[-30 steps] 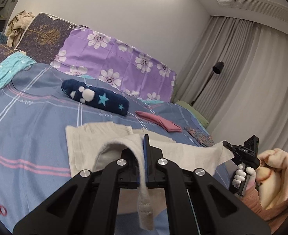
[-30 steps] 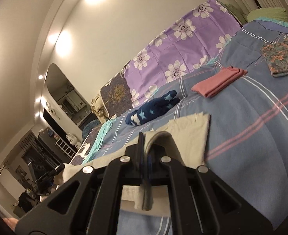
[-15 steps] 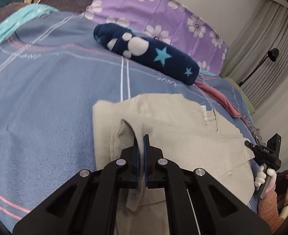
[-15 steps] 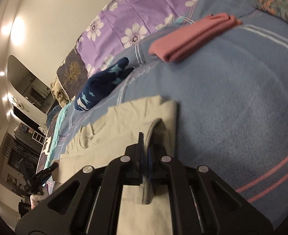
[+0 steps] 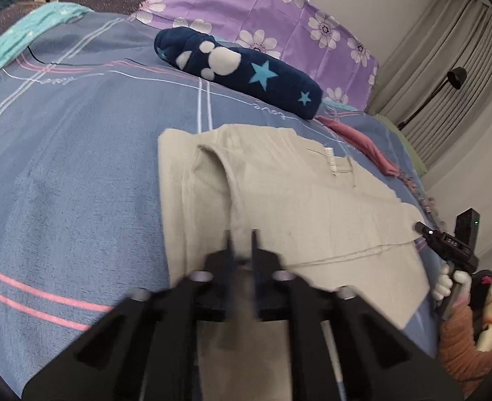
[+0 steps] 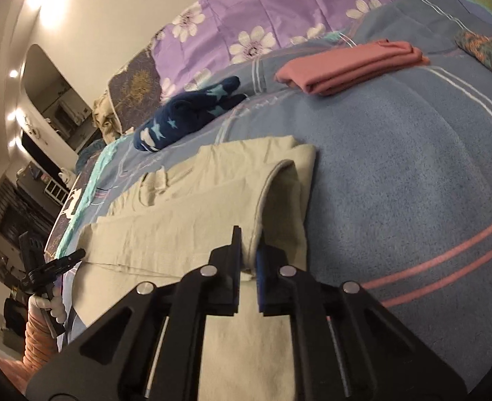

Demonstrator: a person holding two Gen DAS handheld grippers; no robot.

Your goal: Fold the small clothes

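A beige garment (image 5: 312, 200) lies spread on the blue striped bedspread (image 5: 62, 167), its near part doubled over onto itself. In the blurred left wrist view, my left gripper (image 5: 239, 244) is low over the cloth and shut on a raised fold at the garment's left edge. My right gripper (image 6: 248, 244) is shut on the hemmed edge of the beige garment (image 6: 195, 217) at its right side. The cloth rises in a ridge from each set of jaws. Each gripper also shows small at the other view's edge, held by a hand in an orange sleeve (image 5: 459, 344).
A rolled navy cloth with stars (image 5: 239, 70) lies just beyond the garment. A folded pink cloth (image 6: 352, 67) and a folded flowered cloth (image 6: 486, 53) lie further right. A purple flowered pillow (image 5: 262, 10) lines the bed's far side. A floor lamp (image 5: 456, 77) stands by the curtains.
Both grippers came down and forward, carrying the garment's lifted near edge over onto the rest of it. The cloth now lies lower and flatter on the bed.
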